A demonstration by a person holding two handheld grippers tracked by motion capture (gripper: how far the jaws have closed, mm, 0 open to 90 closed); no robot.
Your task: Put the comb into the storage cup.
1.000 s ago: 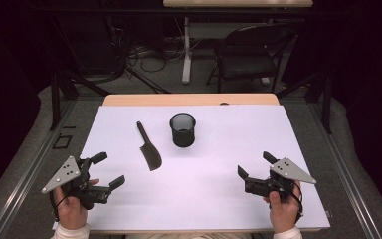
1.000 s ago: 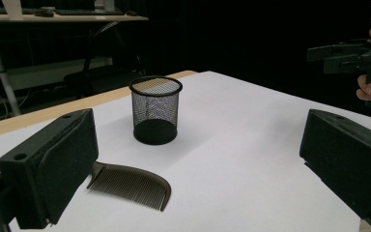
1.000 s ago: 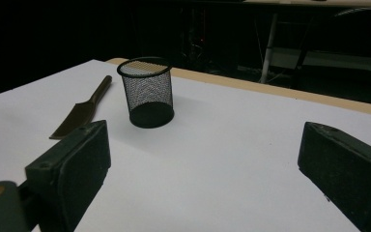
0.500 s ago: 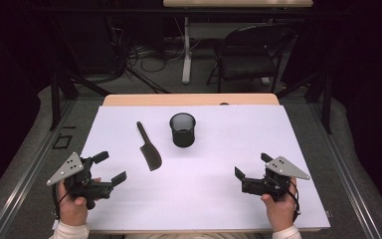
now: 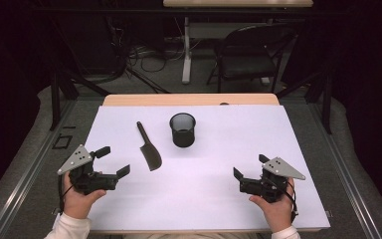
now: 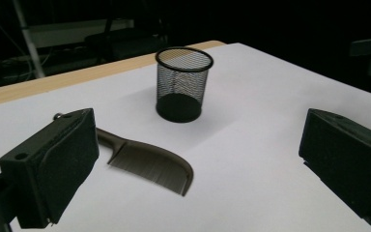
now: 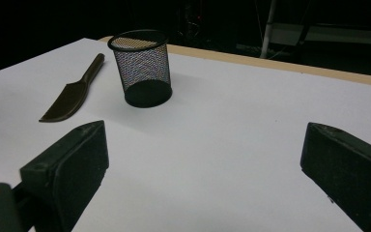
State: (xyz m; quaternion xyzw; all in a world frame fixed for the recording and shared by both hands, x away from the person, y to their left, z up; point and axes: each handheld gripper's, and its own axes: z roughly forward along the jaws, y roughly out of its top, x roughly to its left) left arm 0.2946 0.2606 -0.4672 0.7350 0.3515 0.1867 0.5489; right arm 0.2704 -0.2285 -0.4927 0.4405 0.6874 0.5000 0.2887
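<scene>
Black comb lies flat on the table, near the left gripper at its 1 o'clock; both grippers, right gripper included, are wide, empty.

Each hand carries a black gripper with 2 thick, block-shaped jaws. The left gripper and the right gripper both have a grey plate with 3 corners on top, with small dark holes. A black cable hangs near each wrist. The sleeves are white.
</scene>
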